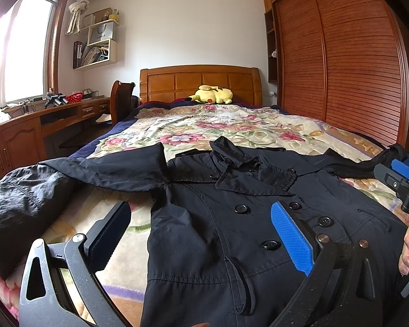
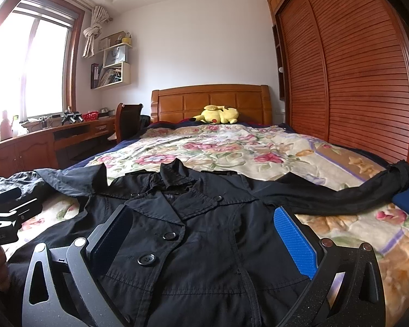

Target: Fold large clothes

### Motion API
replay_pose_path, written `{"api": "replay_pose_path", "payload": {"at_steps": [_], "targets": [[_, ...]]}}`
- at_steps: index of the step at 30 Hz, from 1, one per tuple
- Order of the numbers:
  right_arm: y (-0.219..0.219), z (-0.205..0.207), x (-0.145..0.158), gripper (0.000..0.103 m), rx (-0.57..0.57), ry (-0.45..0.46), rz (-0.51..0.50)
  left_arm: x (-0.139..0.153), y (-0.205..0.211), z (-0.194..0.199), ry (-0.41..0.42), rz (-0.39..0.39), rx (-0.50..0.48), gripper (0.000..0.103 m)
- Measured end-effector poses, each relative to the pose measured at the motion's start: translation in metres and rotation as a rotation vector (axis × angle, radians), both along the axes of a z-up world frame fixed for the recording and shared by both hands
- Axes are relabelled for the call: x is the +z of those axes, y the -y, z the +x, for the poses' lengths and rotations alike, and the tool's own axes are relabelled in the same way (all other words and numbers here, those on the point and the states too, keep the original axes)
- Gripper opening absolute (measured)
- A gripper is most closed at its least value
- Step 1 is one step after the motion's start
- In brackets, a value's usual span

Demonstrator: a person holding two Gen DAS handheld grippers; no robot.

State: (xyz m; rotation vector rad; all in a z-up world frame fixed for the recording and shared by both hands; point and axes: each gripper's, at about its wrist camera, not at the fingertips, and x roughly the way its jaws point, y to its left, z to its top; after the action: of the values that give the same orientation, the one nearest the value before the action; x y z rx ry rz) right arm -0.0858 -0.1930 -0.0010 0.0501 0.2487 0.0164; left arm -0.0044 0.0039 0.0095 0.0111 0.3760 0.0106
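A black double-breasted coat (image 1: pixel 210 218) (image 2: pixel 199 231) lies face up on the floral bedspread, collar pointing at the headboard, both sleeves spread out sideways. My left gripper (image 1: pixel 201 229) hovers open over the coat's left front, one pad over the blanket, the blue pad (image 1: pixel 291 239) over the buttons. My right gripper (image 2: pixel 201 234) stands open above the coat's chest, with nothing between its fingers. In the left wrist view the right gripper (image 1: pixel 403 179) shows at the right edge, held by a hand (image 1: pixel 407 248). The left sleeve (image 1: pixel 27 199) bunches at the bed's left edge.
The floral bedspread (image 2: pixel 245 150) stretches to a wooden headboard (image 1: pixel 199 81) with a yellow plush toy (image 1: pixel 212 94) in front of it. A slatted wardrobe (image 2: pixel 354 81) lines the right side. A wooden desk (image 1: pixel 27 125), a chair (image 1: pixel 121 100) and a window stand on the left.
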Motion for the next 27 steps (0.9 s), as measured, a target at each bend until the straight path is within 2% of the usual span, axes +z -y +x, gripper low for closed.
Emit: {"api": "replay_pose_path", "payload": {"at_steps": [6,10,14,19,27], "targets": [[-0.006,0.006,-0.003,0.103,0.033,-0.031,-0.028,-0.001,0.001,0.01,-0.06,0.038,-0.023,0.103],[-0.013,0.01,-0.003,0.103,0.062,-0.049,-0.041,0.001,-0.007,0.014,-0.069,0.061,-0.01,0.103],[-0.021,0.013,-0.002,0.103,0.082,-0.059,-0.068,0.003,-0.021,0.019,-0.084,0.045,-0.001,0.103],[-0.023,0.014,0.004,0.103,0.114,-0.058,-0.07,-0.001,-0.04,0.028,-0.119,0.062,0.028,0.103],[-0.027,0.029,0.02,0.103,0.168,-0.069,-0.05,-0.006,-0.078,0.054,-0.182,0.016,0.06,0.103]]}}
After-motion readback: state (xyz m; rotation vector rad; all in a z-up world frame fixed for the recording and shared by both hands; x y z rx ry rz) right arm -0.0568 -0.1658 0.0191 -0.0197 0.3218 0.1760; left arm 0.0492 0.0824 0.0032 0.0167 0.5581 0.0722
